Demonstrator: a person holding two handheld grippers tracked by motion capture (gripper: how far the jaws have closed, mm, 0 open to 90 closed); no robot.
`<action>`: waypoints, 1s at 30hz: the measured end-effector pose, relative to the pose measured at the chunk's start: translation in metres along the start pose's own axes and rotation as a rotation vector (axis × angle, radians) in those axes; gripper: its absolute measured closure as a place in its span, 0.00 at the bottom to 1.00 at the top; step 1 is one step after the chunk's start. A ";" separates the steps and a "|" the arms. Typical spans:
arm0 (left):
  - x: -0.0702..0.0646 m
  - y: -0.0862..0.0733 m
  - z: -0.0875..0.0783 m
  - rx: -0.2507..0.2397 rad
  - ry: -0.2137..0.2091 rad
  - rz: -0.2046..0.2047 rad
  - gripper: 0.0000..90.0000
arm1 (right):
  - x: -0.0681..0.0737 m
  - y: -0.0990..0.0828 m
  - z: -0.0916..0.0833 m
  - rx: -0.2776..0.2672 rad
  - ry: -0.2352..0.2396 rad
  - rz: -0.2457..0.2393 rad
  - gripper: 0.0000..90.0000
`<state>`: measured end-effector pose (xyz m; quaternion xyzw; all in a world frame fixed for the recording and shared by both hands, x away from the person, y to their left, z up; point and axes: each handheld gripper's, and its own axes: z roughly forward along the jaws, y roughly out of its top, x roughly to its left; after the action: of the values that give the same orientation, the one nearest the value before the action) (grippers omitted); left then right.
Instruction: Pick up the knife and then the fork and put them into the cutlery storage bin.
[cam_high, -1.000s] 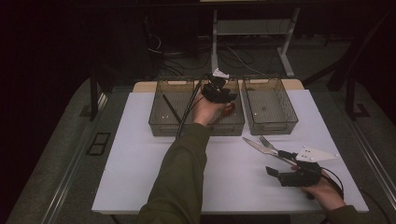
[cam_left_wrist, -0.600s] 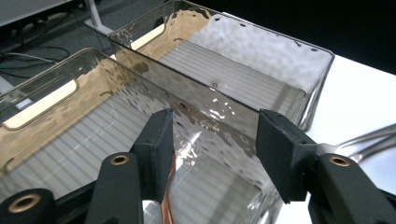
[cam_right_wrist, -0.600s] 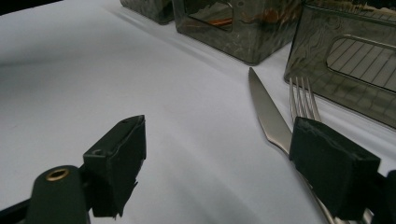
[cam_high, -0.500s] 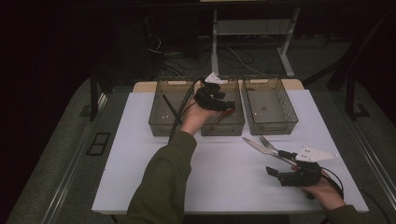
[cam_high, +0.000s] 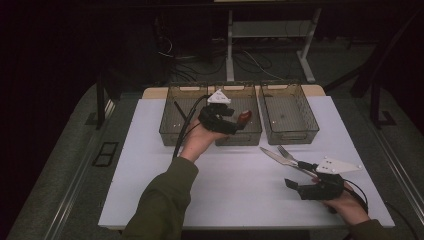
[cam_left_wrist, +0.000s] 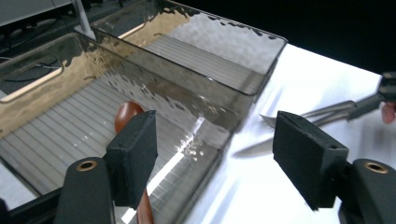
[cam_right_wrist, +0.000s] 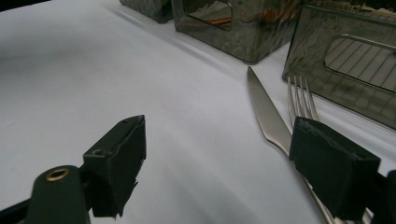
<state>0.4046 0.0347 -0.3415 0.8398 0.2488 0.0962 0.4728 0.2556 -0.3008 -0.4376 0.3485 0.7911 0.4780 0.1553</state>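
**A:** Steel knife (cam_right_wrist: 266, 112) and fork (cam_right_wrist: 301, 100) lie just ahead of the right gripper (cam_high: 300, 176), handles toward it, tips pointing away at the bins. Its jaws stand wide, nothing between them.

**B:** Yep, that hand's nearer. Left gripper (cam_high: 239, 125), jaws just opened and empty, hangs over the middle bin (cam_high: 250, 137), wooden spoon (cam_left_wrist: 127, 114) lying inside.

Hand-held gripper (cam_left_wrist: 215, 154) jaws just opened; brown spoon (cam_left_wrist: 128, 114) lies in bin (cam_left_wrist: 196, 126)
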 end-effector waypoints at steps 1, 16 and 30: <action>-0.002 -0.003 -0.002 0.000 0.002 0.000 0.32 | 0.000 0.000 0.000 -0.003 0.000 0.002 0.20; -0.020 -0.048 -0.033 -0.008 0.022 -0.008 0.24 | 0.000 -0.001 0.000 0.005 -0.005 0.010 0.20; -0.032 -0.096 -0.070 -0.056 0.060 -0.028 0.16 | -0.001 -0.001 0.001 0.010 -0.009 0.010 0.20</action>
<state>0.3182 0.1121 -0.3826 0.8194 0.2718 0.1217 0.4898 0.2562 -0.3010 -0.4389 0.3552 0.7911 0.4734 0.1547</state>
